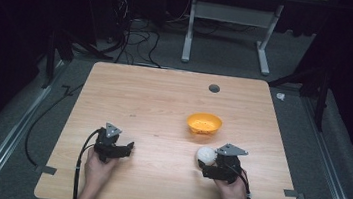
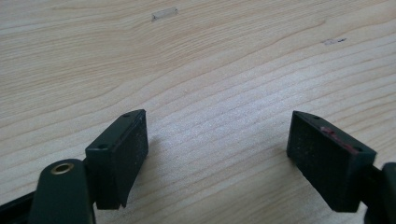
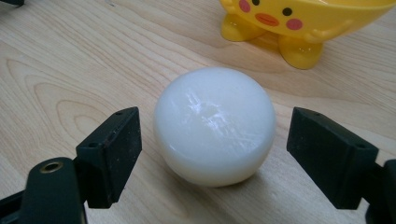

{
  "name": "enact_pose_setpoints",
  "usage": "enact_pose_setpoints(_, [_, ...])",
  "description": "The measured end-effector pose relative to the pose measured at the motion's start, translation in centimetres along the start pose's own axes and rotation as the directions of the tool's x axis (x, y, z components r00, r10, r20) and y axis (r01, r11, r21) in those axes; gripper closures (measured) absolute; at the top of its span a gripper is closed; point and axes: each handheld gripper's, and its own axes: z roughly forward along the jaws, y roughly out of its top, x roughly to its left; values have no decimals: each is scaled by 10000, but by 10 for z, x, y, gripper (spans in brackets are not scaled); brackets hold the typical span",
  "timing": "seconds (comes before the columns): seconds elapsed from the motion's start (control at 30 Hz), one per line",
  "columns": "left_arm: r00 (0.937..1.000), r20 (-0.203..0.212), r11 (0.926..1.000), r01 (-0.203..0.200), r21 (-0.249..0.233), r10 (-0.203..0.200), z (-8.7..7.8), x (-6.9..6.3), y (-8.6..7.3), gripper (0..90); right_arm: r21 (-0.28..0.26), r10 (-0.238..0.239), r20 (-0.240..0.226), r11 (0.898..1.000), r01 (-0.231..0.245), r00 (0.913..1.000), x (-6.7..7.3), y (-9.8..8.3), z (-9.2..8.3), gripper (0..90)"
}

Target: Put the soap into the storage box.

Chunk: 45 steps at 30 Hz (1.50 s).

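Note:
A glossy white ball (image 3: pixel 215 125) rests on the wooden table (image 1: pixel 163 108) between the two black jaws of my right gripper (image 3: pixel 214 144), with a gap on each side; the gripper is open. In the high view the ball (image 1: pixel 206 155) sits at the front right, just ahead of the right gripper (image 1: pixel 210 164). A yellow bowl with a cartoon face and small feet (image 3: pixel 299 23) stands right behind the ball, seen from above as an orange-yellow bowl (image 1: pixel 204 123). My left gripper (image 1: pixel 128 149) is at the front left, open over bare wood (image 2: pixel 217 140).
A round grey grommet (image 1: pixel 214 88) sits in the table near its far edge. Small tape marks lie on the wood (image 2: pixel 164 14). Cables (image 1: pixel 131 39) and a white table frame (image 1: pixel 227 30) stand on the floor beyond the table.

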Motion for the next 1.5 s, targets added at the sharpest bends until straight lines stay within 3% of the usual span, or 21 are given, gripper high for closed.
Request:
enact_pose_setpoints(0.8, [10000, -1, 10000, 2, -1, -2, 0, 0, 0, 211, 724, -41, -52, 9974, 45, 10000, -1, 5, 30, 209])
enact_pose_setpoints(1.5, [10000, 4, 10000, 6, -2, -6, 0, 0, 0, 211, 681, -270, 58, 9973, 265, 9996, 1, 3, 30, 244])
